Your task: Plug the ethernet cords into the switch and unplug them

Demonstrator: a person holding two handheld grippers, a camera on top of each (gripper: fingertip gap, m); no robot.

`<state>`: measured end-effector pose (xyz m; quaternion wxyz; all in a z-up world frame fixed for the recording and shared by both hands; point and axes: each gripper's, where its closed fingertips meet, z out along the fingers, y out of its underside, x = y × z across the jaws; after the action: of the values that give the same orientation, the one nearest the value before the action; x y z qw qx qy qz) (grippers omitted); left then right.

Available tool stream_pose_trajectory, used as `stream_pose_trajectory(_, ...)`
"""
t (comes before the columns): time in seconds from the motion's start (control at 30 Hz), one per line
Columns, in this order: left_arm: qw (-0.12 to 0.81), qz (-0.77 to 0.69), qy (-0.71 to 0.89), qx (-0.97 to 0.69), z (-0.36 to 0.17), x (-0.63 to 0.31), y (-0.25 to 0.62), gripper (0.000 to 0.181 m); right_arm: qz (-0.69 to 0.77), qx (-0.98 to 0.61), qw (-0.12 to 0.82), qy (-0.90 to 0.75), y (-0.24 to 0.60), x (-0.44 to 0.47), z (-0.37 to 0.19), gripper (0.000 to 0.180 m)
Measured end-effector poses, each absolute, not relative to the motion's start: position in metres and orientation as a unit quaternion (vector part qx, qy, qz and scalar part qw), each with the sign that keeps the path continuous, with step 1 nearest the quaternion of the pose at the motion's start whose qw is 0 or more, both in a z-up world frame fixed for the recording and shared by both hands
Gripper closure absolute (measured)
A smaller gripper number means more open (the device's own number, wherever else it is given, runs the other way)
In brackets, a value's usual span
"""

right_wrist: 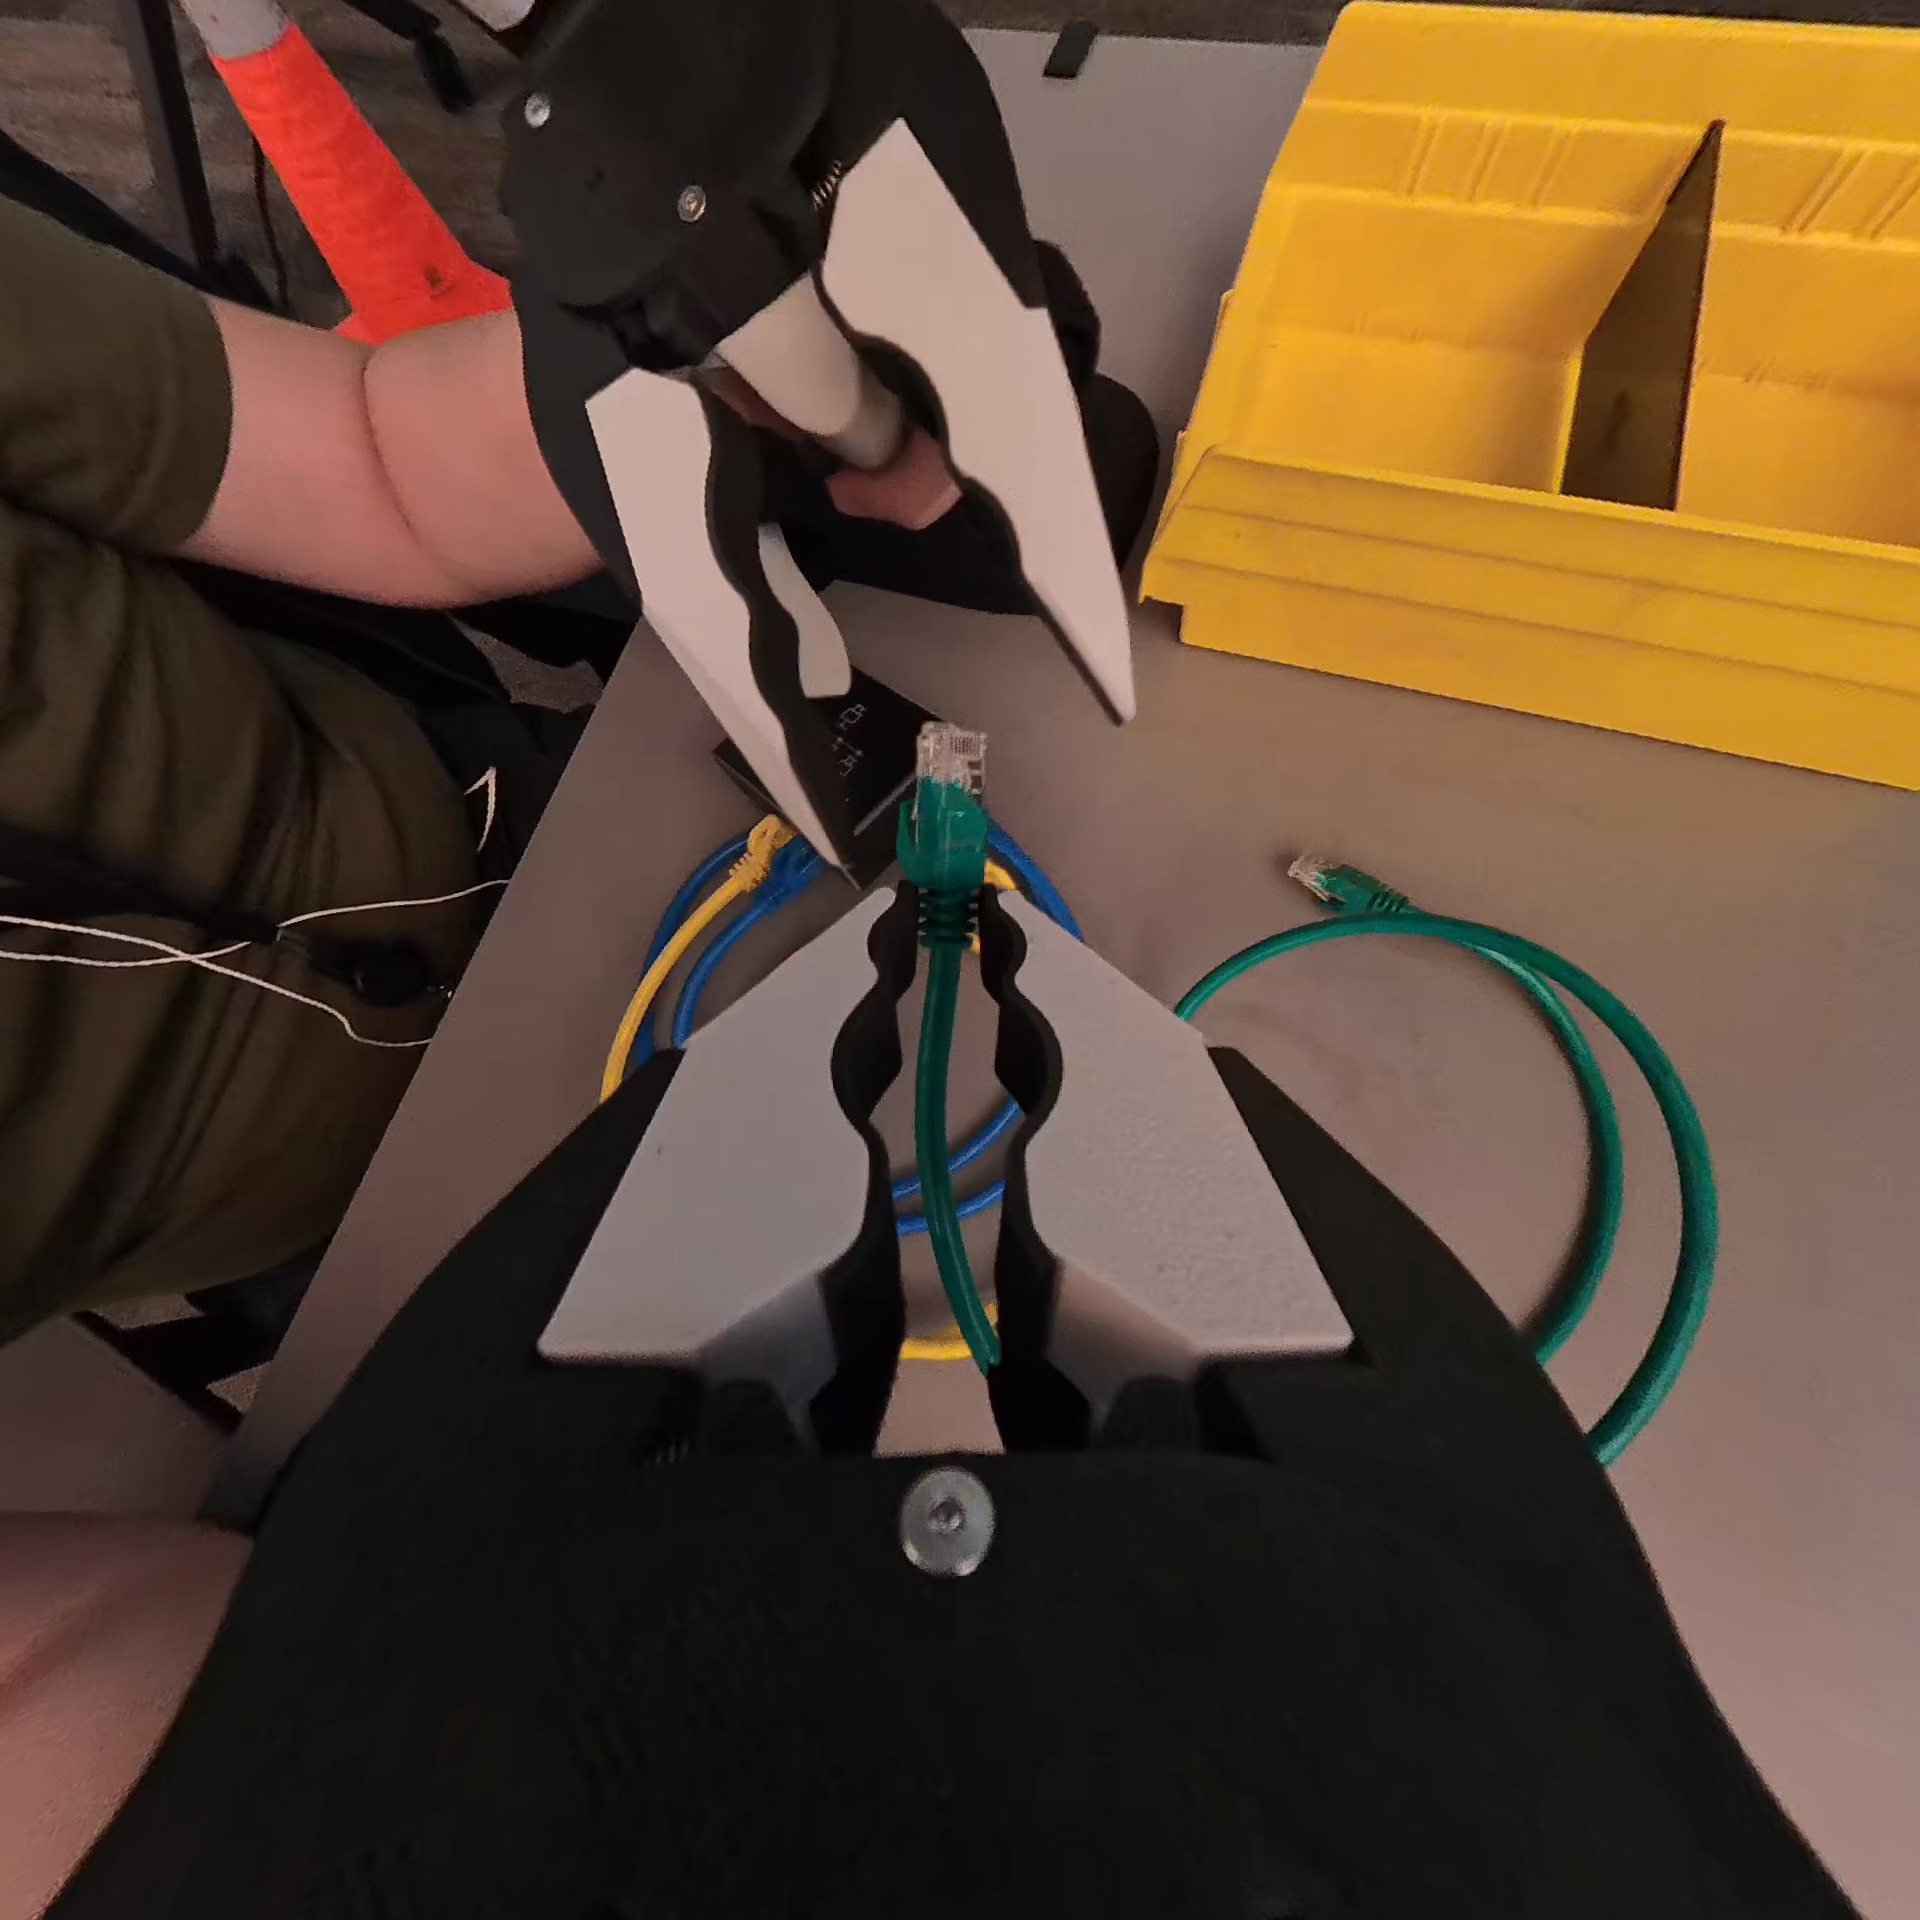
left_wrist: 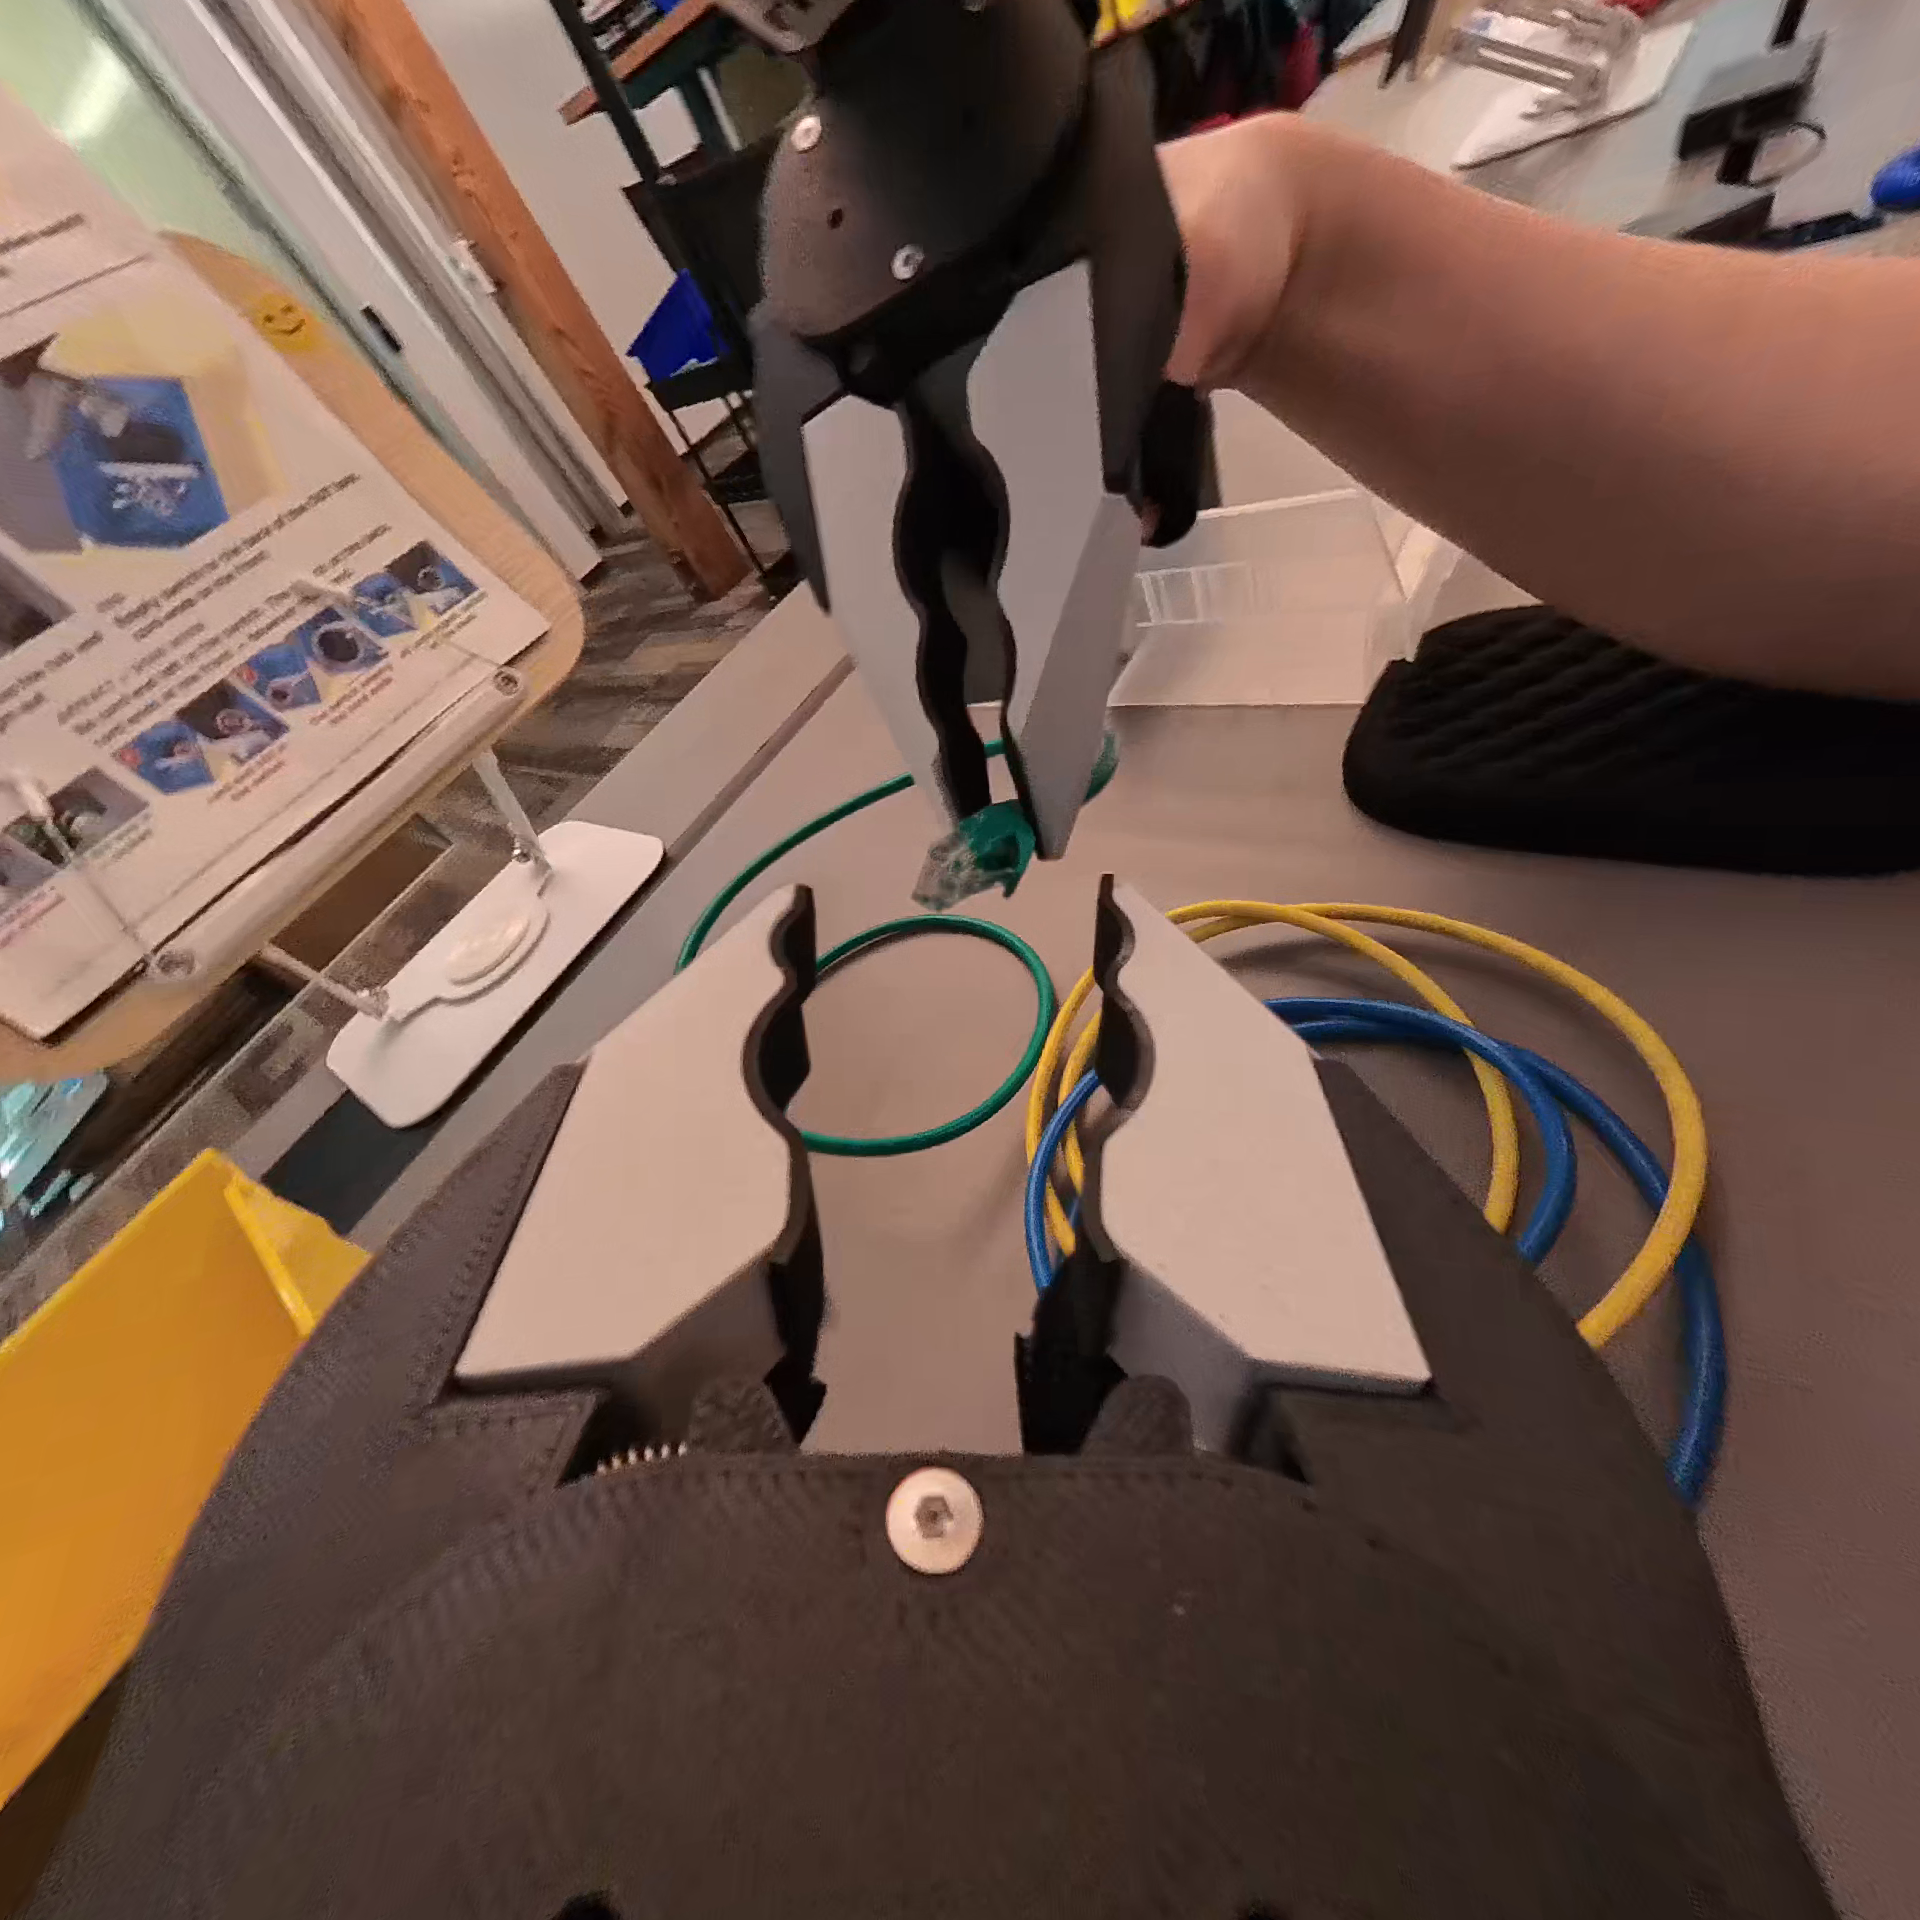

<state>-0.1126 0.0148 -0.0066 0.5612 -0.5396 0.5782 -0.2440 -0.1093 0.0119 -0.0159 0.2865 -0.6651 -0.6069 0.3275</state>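
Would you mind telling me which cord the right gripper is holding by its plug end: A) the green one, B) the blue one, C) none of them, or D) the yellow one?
A: the right gripper is closed on the green cord just behind its clear plug, while the yellow cord and blue cord lie coiled on the table.

You get warm, dim indoor light and soft shadows under the coiled yellow cable (left_wrist: 1621,1049). Fisheye bends the edges. Grey tabletop (right_wrist: 1403,821) is evenly lit; backgrounds slightly blurred.
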Motion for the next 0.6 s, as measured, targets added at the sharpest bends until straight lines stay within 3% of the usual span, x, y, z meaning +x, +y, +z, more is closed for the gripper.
stream_pose_trajectory(0.2, 0.540, -0.276, 0.605, -0.515, -0.005, -0.102, 0.000, 0.160, 0.321, -0.662, 0.268, -0.622, 0.005, -0.106, -0.021, 0.168)
stream_pose_trajectory(0.6, 0.513, -0.239, 0.645, -0.513, -0.016, -0.101, -0.004, 0.163, 0.322, -0.643, 0.264, -0.643, -0.002, -0.109, -0.023, 0.168)
